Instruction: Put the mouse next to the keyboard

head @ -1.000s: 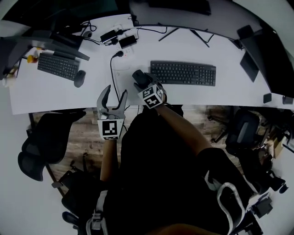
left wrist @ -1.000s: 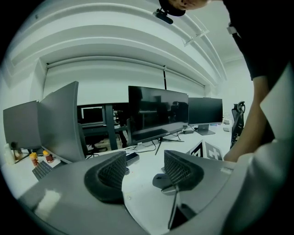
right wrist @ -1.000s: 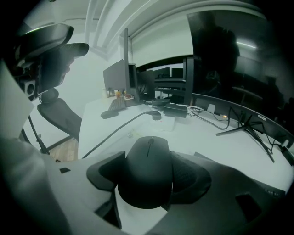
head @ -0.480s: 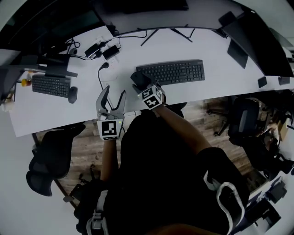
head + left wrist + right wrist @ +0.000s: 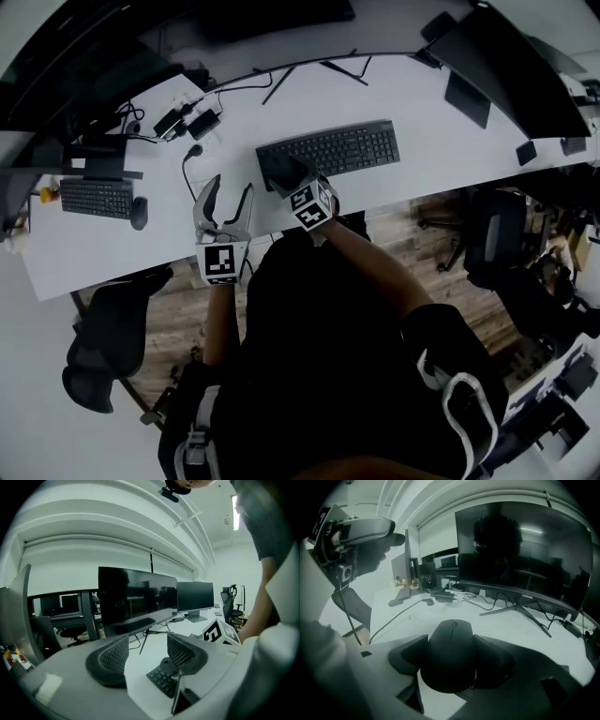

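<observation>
The black mouse (image 5: pixel 450 641) sits between the jaws of my right gripper (image 5: pixel 451 657), with a pad pressing on each of its sides. In the head view the mouse (image 5: pixel 279 170) and right gripper (image 5: pixel 284 175) are at the front left corner of the black keyboard (image 5: pixel 333 147) on the white desk (image 5: pixel 441 150). Whether the mouse rests on the desk I cannot tell. My left gripper (image 5: pixel 223 195) hangs at the desk's front edge, left of the mouse, open and empty. In its own view the left gripper (image 5: pixel 147 653) frames an end of the keyboard (image 5: pixel 161 680).
A second keyboard (image 5: pixel 97 198) and mouse (image 5: pixel 139 213) lie at the desk's far left. A power strip with plugs and cables (image 5: pixel 180 120) sits behind the left gripper. A large monitor (image 5: pixel 520 550) stands behind the keyboard. Office chairs (image 5: pixel 103 328) (image 5: pixel 497 253) stand on the wooden floor.
The head view has swung, so the desk now runs tilted. The right gripper with the mouse has come closer to the keyboard's left front corner. The left gripper stays open at the desk edge.
</observation>
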Demonstrator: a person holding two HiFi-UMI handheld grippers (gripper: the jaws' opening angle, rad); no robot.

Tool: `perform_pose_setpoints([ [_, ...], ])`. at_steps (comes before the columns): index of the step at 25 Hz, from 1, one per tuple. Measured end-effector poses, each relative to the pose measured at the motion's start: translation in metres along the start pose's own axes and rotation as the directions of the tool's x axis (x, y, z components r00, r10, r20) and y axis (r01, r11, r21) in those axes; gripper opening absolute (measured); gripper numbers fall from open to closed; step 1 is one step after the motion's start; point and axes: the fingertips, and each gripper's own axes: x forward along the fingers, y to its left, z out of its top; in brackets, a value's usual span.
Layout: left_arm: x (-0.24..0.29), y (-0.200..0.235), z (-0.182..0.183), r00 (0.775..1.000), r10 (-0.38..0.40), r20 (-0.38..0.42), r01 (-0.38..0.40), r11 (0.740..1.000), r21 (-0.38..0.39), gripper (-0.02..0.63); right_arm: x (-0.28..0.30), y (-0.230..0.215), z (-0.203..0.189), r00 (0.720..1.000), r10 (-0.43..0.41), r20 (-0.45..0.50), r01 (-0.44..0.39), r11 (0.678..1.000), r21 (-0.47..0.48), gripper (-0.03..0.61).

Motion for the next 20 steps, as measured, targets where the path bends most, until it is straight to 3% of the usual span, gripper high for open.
perform_pose_setpoints([
  [20, 0.064, -0.08, 0.055, 1.0, 0.019, 0.009, -0.02, 1.0, 0.023, 0.239, -0.084, -0.125, -0.042, 0.998, -0.061, 0.019, 0.059, 0.995, 0.084, 0.304],
])
